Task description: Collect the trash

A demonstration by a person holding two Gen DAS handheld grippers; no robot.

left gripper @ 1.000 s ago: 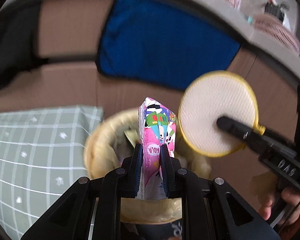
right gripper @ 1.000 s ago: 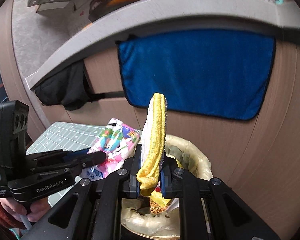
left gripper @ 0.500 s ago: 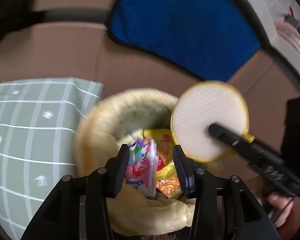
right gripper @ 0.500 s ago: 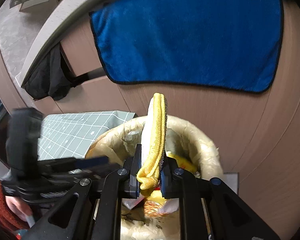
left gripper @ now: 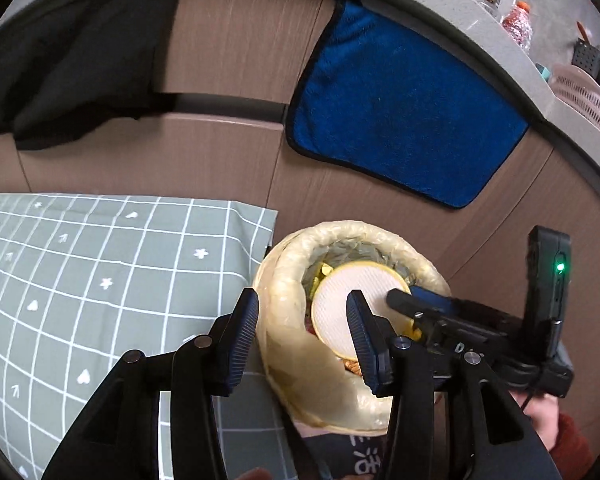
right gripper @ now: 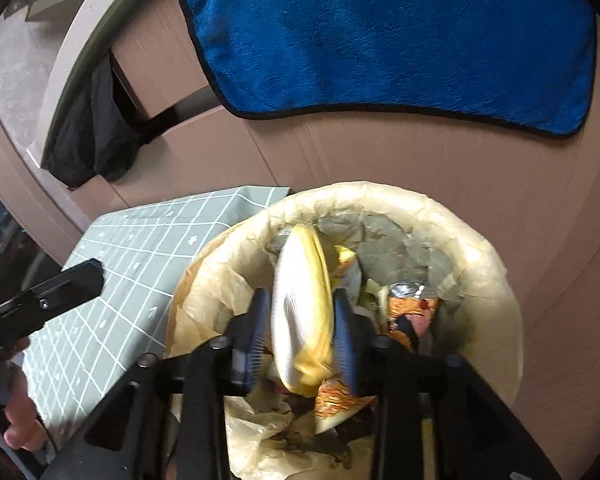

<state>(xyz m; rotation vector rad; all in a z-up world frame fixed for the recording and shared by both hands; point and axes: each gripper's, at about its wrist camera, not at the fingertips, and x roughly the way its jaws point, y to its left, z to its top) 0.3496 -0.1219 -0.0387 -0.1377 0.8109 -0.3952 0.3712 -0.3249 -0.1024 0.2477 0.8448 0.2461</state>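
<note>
Your right gripper (right gripper: 298,334) is opening over the lined trash bin (right gripper: 480,248), the round yellow-rimmed scrub pad (right gripper: 300,312) loose between its jaws; your left gripper (left gripper: 300,332) hangs spread and empty beside the bin's rim

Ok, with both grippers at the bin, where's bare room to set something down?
The checked green mat left of the trash bin is bare up to the brown cabinet front. The bin mouth is crowded: wrappers, plus the round yellow-rimmed pad between the right gripper's opening jaws. The left gripper is open, empty.
</note>
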